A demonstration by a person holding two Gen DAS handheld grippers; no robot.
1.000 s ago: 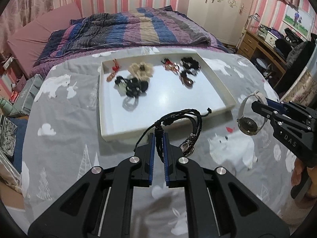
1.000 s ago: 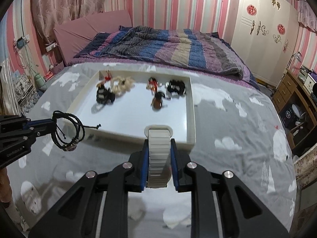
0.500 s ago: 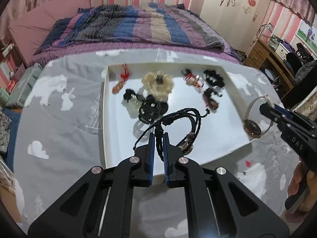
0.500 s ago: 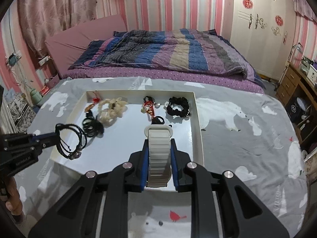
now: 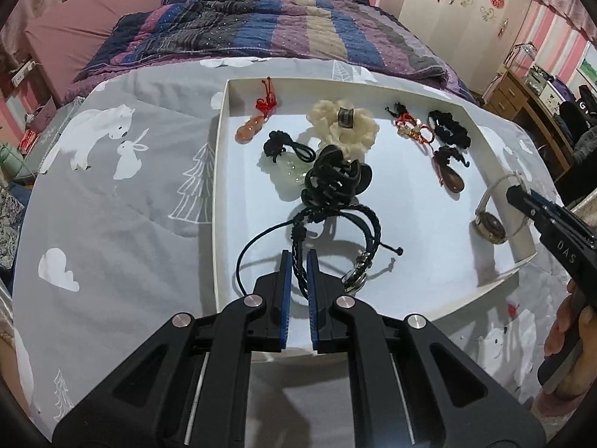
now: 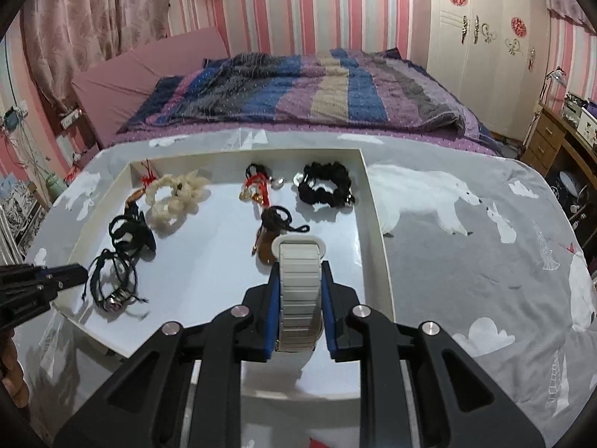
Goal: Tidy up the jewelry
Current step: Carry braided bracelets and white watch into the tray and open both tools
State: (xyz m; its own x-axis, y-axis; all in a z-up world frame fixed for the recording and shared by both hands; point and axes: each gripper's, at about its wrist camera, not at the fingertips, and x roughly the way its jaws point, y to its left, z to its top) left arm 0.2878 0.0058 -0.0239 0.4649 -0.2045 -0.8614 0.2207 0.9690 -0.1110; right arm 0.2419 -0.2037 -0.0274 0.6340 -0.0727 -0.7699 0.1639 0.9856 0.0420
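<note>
The left gripper (image 5: 297,261) is clenching a black braided bracelet (image 5: 358,224) over the white tray (image 5: 220,171); the right gripper (image 6: 299,276) is gripping a beige-banded watch (image 6: 300,287) at lower centre.

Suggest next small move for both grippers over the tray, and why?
Probably lower both a little, then open. The left gripper is shut on the black cord bracelet and the right gripper on the watch; both appear to hang above bare floor of the white tray, near its front.
</note>
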